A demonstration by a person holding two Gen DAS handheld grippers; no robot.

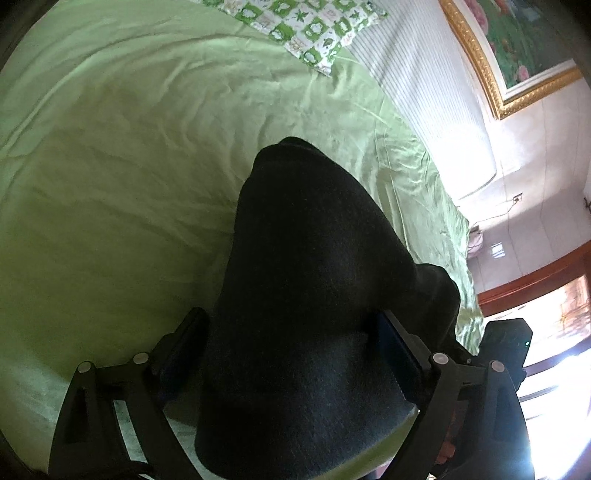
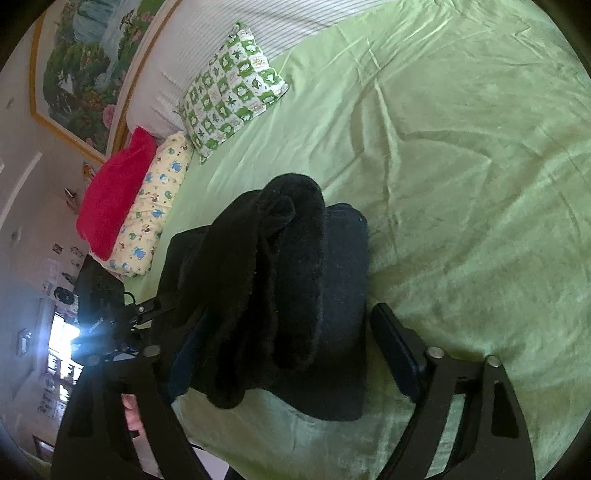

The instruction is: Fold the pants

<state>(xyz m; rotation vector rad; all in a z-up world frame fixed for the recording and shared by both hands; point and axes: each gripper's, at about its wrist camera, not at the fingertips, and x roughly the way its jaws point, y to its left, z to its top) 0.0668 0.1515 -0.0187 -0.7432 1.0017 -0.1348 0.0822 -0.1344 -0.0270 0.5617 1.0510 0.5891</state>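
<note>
The black pants [image 1: 306,295] lie bunched on the green bed sheet [image 1: 110,184]. In the left wrist view the dark cloth fills the gap between the two fingers of my left gripper [image 1: 291,354], whose jaws stand wide apart around it. In the right wrist view the pants [image 2: 280,295] form a thick folded pile, with a fuzzy black fold on top and a flatter dark layer beneath. My right gripper [image 2: 284,358] is open, its fingers on either side of the pile. The other gripper's body [image 2: 103,295] shows at the left of that view.
A green-and-white checked pillow [image 2: 232,88] lies near the striped headboard [image 2: 229,22]. A red pillow [image 2: 114,188] and a yellow patterned pillow [image 2: 155,206] lie at the bed's corner. A gold-framed painting [image 1: 509,55] hangs on the wall. Green sheet [image 2: 461,184] spreads to the right.
</note>
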